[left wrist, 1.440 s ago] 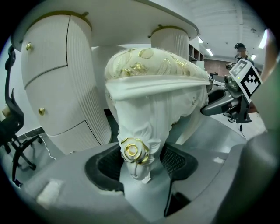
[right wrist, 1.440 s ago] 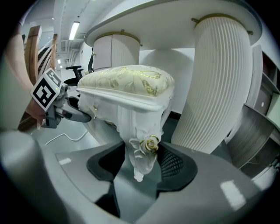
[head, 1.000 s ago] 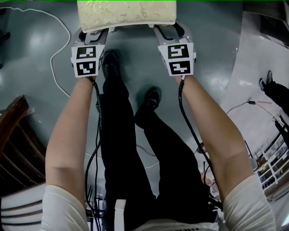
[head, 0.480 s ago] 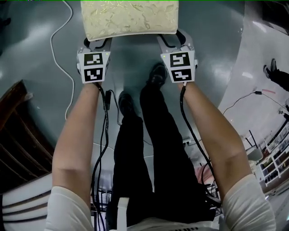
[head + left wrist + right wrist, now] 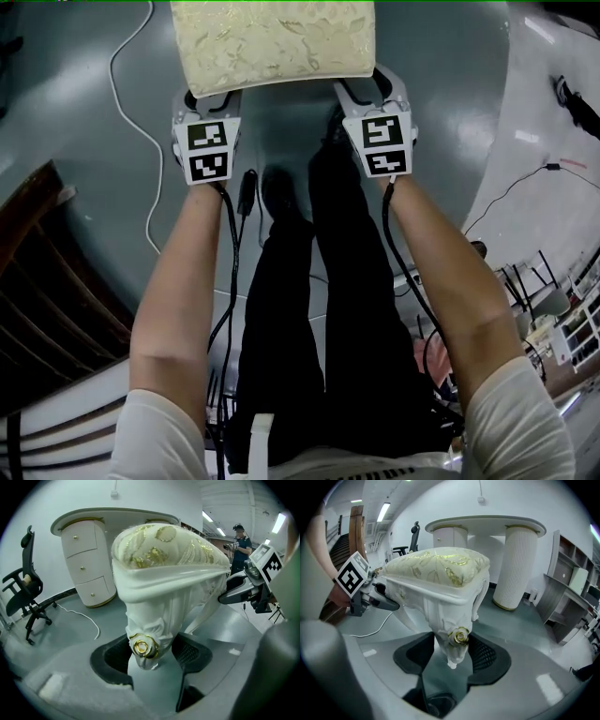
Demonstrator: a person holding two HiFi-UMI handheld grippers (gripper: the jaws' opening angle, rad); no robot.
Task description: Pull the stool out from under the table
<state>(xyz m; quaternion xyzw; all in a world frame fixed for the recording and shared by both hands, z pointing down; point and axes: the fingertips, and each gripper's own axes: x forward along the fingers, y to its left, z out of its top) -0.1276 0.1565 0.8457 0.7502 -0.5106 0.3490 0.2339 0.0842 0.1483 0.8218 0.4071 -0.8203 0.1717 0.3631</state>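
— Surroundings, please.
— A black office chair (image 5: pixel 21 590) stands on the grey floor (image 5: pixel 75 103) near the wall. A white cable (image 5: pixel 80 615) trails loose beside it.
— Anything further?
— Dark wooden staircase (image 5: pixel 47 281) at one edge. A person (image 5: pixel 241 545) in dark clothing stands well back under strip lights.

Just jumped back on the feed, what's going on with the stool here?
A person holds a gripper in each hand, both clamped on the cream-cushioned stool. The left gripper grips its near left carved corner and the right gripper its near right one, each corner pinched between the jaws. The stool is out over open grey floor, in front of the white table and not under it.
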